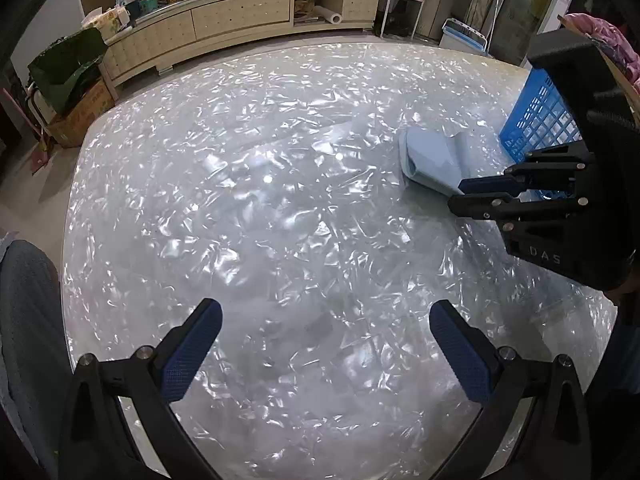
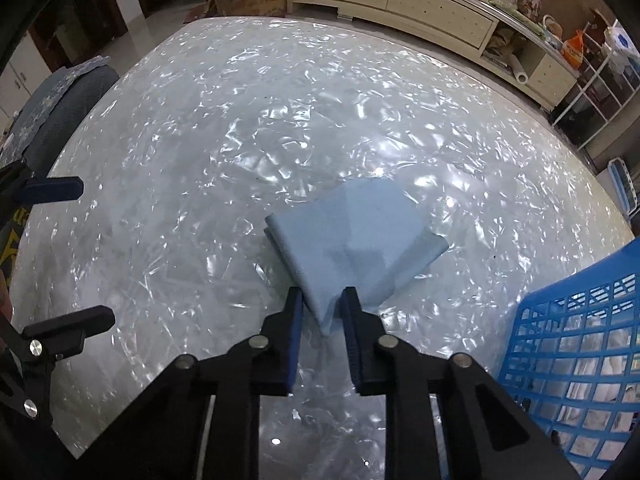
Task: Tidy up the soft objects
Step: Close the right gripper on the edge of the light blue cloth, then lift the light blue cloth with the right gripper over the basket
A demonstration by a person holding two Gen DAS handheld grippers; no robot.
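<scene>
**Right jaws pinch the folded cloth**

Right gripper (image 2: 322, 308) has its jaws clenched on the near corner of the pale blue cloth (image 2: 352, 240), lying on the table (image 2: 240, 120). Blue basket (image 2: 576, 352) at four o'clock. Left gripper (image 1: 324, 320) hovers, jaws released, holding nothing.

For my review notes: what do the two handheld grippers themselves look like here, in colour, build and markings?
Both match: the left gripper and right gripper have matte black linkage frames with silver rivets at the pivots and dark blue textured pads on the fingers. Faint raised letters reading "DAS" mark the right gripper's black body. No cables or sleeves are clearly visible.
</scene>
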